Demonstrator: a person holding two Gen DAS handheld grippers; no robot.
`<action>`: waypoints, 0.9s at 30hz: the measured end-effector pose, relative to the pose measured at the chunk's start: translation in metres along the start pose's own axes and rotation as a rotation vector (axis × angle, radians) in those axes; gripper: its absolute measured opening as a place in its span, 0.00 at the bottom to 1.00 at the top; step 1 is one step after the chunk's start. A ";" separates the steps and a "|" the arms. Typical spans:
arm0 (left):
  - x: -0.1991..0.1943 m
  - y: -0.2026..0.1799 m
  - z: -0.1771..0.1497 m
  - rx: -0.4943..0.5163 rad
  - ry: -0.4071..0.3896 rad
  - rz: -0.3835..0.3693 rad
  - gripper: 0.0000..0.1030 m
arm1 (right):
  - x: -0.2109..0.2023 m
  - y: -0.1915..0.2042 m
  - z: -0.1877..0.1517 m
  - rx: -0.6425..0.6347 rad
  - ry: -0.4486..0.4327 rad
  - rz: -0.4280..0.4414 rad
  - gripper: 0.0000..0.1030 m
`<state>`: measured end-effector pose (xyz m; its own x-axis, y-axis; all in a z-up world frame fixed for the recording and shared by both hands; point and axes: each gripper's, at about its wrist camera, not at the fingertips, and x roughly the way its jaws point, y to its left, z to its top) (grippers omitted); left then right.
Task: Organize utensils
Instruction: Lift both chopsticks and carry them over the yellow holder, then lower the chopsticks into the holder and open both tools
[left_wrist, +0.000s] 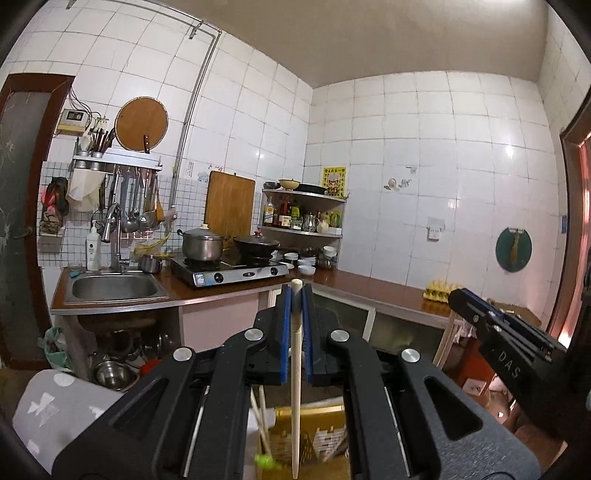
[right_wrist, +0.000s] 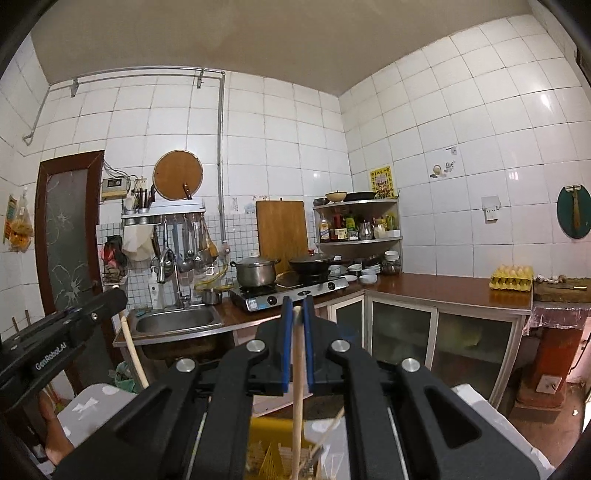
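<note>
Ahead of you the air is open up to the tiled wall. The brown desk (right_wrist: 436, 291) is bare along its middle stretch; the stove (right_wrist: 291, 293) with pot (right_wrist: 256, 273) and wok (right_wrist: 310, 266) crowds its left, an egg tray (right_wrist: 511, 278) its right. Below, a yellow basket (right_wrist: 273, 450) with upright sticks blocks the way down. Your other claw (left_wrist: 458, 299) hangs close at the right.
</note>
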<state>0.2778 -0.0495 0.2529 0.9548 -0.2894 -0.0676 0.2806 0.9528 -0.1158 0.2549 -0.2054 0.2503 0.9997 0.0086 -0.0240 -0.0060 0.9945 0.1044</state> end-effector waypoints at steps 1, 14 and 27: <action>0.008 0.000 0.001 0.002 -0.005 0.005 0.05 | 0.009 -0.001 0.000 0.001 0.000 0.000 0.06; 0.106 0.017 -0.079 0.010 0.113 0.002 0.05 | 0.080 -0.015 -0.057 -0.024 0.079 -0.012 0.06; 0.100 0.028 -0.136 0.072 0.256 0.019 0.05 | 0.093 -0.038 -0.114 -0.017 0.259 -0.030 0.07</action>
<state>0.3676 -0.0642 0.1084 0.9069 -0.2763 -0.3182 0.2777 0.9598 -0.0419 0.3455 -0.2308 0.1308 0.9597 0.0031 -0.2810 0.0212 0.9963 0.0831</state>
